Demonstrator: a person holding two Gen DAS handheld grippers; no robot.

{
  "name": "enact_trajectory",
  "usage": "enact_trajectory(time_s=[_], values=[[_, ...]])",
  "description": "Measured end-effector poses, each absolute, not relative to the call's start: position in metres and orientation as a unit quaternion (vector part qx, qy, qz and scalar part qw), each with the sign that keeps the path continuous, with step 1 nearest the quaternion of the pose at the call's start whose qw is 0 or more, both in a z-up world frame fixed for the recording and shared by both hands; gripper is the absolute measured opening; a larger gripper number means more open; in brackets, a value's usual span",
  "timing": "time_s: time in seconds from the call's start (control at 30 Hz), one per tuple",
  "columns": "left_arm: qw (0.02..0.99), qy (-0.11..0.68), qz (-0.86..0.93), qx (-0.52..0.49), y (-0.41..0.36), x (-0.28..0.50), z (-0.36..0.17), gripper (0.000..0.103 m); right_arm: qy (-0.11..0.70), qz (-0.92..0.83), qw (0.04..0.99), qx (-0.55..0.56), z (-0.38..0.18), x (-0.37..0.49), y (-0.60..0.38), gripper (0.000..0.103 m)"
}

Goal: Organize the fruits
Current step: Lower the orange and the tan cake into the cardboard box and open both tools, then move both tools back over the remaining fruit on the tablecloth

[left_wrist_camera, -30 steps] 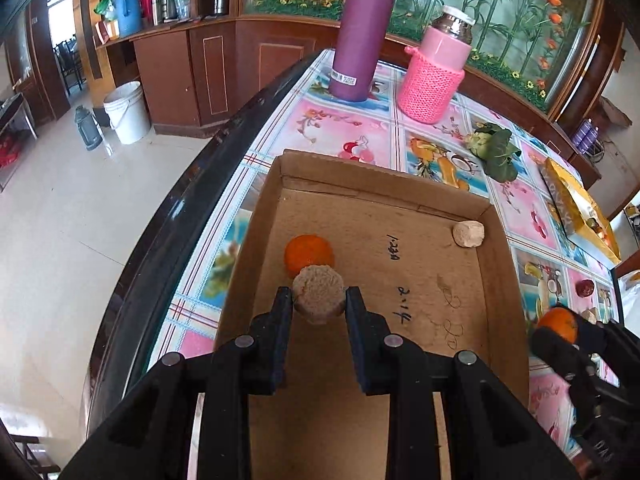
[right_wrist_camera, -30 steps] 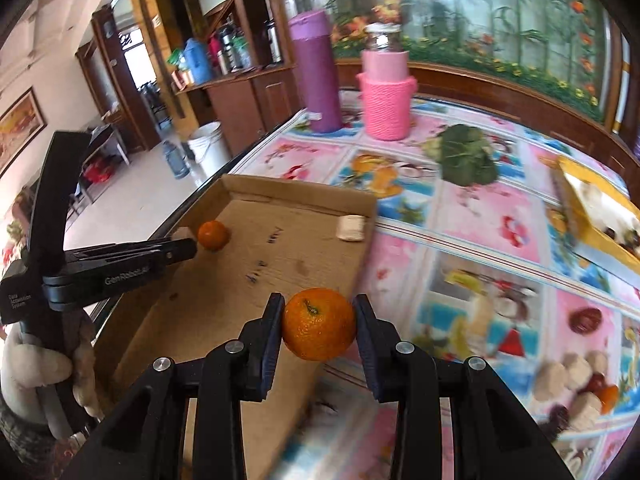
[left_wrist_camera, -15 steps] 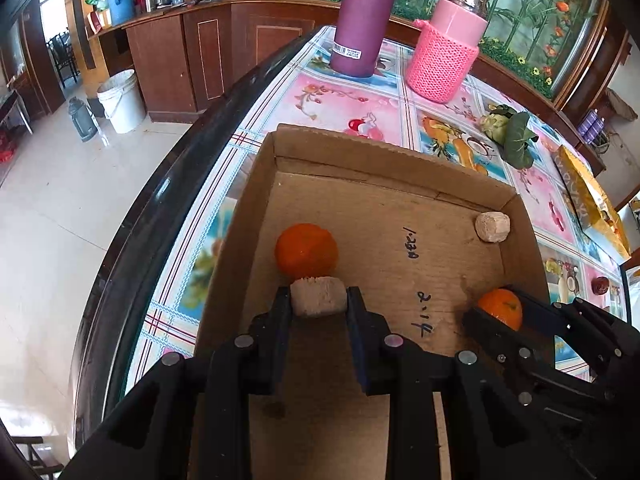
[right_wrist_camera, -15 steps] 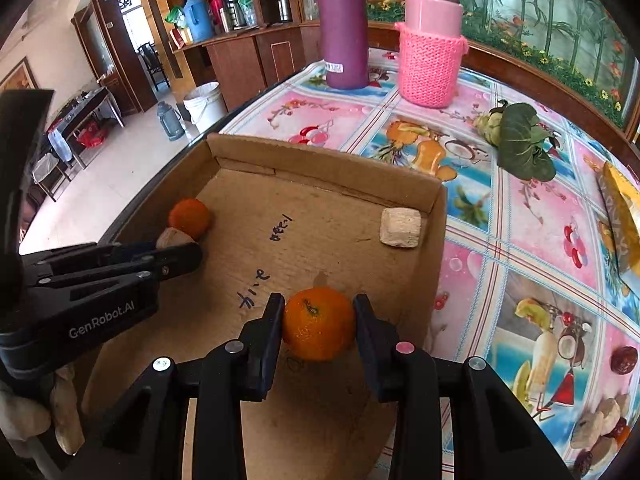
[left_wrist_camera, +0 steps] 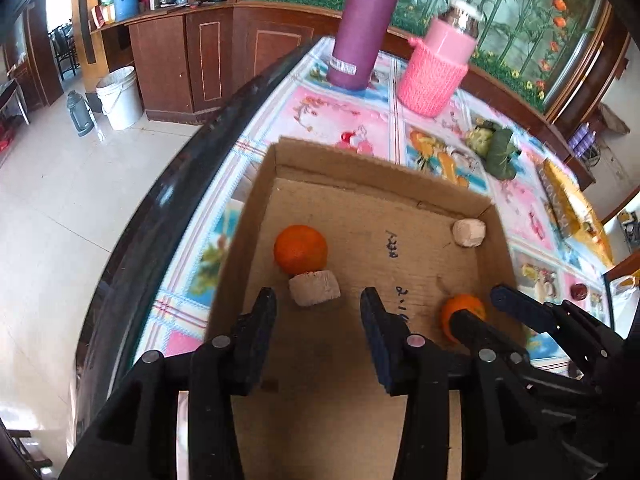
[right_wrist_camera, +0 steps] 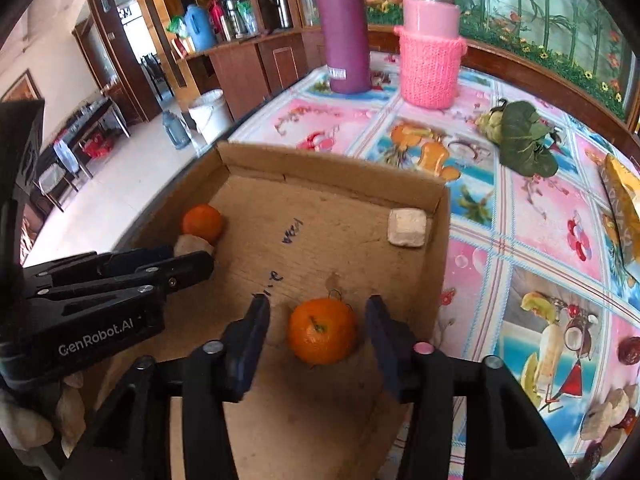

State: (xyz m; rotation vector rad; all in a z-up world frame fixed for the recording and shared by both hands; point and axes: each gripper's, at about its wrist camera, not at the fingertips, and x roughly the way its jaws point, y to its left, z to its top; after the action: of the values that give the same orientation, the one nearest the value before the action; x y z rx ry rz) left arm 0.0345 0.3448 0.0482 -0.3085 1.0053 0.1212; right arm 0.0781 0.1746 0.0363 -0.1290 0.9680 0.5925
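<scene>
Both pairs of tongs have just let go: our left tongs [left_wrist_camera: 318,316] now stand spread, and the pale round piece [left_wrist_camera: 315,289] they were pinching half a second ago lies on the floor of the cardboard box [left_wrist_camera: 384,168], touching the first orange [left_wrist_camera: 300,249] near the box's left wall. Our right tongs [right_wrist_camera: 316,322] are spread too, and the second orange [right_wrist_camera: 322,330], gripped a moment ago, sits free between the open fingers near the box's right wall, stem up. We judge that two more fruits are delivered into the box, so this round of placing looks finished and both hands are free to back out and fetch more. A squarish pale piece [right_wrist_camera: 407,227] rests in the box's far right corner. Beyond the box's right wall, on the patterned worktop [right_wrist_camera: 540,216], a cluster of loose pieces [right_wrist_camera: 608,420] waits at the picture's edge, cut off and too distorted for us to name each one. From the left view the second orange is half hidden behind the right tongs' finger. The handwriting on the box floor is unreadable, and the left view is slightly smeared, so fine surface detail on the pale pieces escapes us.
</scene>
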Motion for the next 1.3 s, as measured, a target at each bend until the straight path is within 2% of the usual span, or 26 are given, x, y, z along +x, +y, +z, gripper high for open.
enact_trajectory(time_s=[0.1,0.17,0.23,0.33,1.03,1.3], values=[[0.874,0.452,0.057,-0.169,0.351,0.013,0.075,0.051,0.432,0.282,0.855,-0.049,0.061,0.068,0.158,0.058],[0.884,0.429,0.058,-0.178,0.352,-0.002,0.093,0.059,0.413,0.277,0.867,-0.041,0.078,0.06,0.142,0.064],[0.891,0.41,0.058,-0.185,0.351,-0.015,0.107,0.063,0.399,0.268,0.876,-0.03,0.09,0.053,0.123,0.07],[0.897,0.397,0.05,-0.19,0.341,-0.031,0.119,0.066,0.392,0.252,0.885,-0.007,0.098,0.043,0.088,0.07],[0.877,0.464,-0.096,-0.084,0.14,-0.034,0.08,0.066,0.418,0.037,0.905,0.071,0.059,-0.068,-0.208,0.07],[0.867,0.472,-0.155,-0.031,0.068,-0.031,0.058,0.066,0.421,0.0,0.899,0.118,0.047,-0.076,-0.264,0.07]])
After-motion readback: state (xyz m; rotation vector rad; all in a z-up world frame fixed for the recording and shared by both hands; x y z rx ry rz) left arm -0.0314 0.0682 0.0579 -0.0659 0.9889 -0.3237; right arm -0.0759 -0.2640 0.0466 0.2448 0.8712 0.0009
